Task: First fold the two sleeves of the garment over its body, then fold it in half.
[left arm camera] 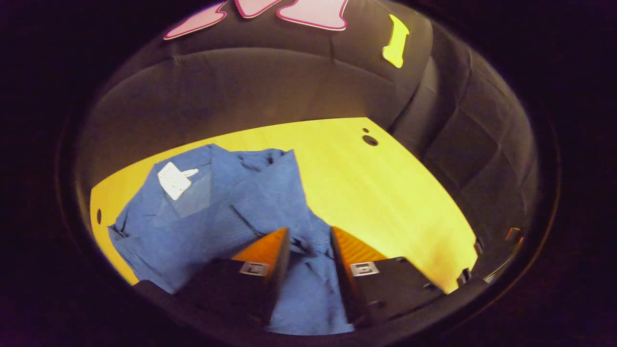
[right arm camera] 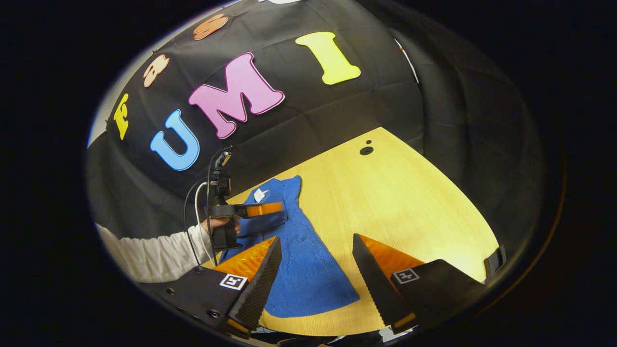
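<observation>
Between the open, empty left hand-held gripper (left arm camera: 310, 241) fingers, the soft, floppy garment (left arm camera: 217, 212) was seen; a sleeve edge should be pinched.

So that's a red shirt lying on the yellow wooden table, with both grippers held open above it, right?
Not quite: the shirt is blue, not red, as the right gripper view shows plainly. The rest holds: it lies on the yellow wooden table, and both the left gripper and the right gripper are open above it, their fingers apart with nothing pinched between them.
</observation>
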{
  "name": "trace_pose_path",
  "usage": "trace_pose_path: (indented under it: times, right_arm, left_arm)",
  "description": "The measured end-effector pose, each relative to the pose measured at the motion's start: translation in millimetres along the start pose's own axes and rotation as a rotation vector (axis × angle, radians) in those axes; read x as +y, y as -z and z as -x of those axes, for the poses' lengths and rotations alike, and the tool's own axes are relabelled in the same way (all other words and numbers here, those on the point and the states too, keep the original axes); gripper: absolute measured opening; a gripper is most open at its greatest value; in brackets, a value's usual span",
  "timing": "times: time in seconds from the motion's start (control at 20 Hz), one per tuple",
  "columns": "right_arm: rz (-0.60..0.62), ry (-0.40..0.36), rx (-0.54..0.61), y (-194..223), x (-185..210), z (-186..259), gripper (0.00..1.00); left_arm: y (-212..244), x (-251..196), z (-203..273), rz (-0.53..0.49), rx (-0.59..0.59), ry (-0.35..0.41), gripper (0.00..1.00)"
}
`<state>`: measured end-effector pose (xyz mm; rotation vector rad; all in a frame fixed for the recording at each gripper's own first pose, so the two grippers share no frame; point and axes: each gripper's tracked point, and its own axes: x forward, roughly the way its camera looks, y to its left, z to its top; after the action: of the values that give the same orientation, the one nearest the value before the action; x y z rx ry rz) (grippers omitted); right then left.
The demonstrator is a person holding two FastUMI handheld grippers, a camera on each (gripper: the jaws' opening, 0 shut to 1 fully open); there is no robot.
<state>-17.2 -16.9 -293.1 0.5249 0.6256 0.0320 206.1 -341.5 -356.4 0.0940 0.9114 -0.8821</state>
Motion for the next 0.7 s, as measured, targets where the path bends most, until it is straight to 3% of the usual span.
trace_pose_path:
  times: [0.05, 0.2, 0.4, 0.7]
  right_arm:
    - [0.004, -0.007, 0.006, 1, 1, -2, 0.94]
    - [0.018, -0.019, 0.013, 2, 1, -5, 0.94]
    - [0.013, -0.031, 0.041, 16, 0, -11, 0.94]
    - [0.03, -0.047, 0.122, 44, 13, -25, 0.94]
  left_arm:
    - [-19, -4, -6, 0.004, -0.047, 0.002, 0.87]
    - [-24, -6, 17, 0.0, -0.098, -0.008, 0.86]
    - [-12, 7, 79, -0.026, -0.154, -0.097, 0.85]
    - [69, 47, 172, 0.107, -0.131, -0.238, 0.85]
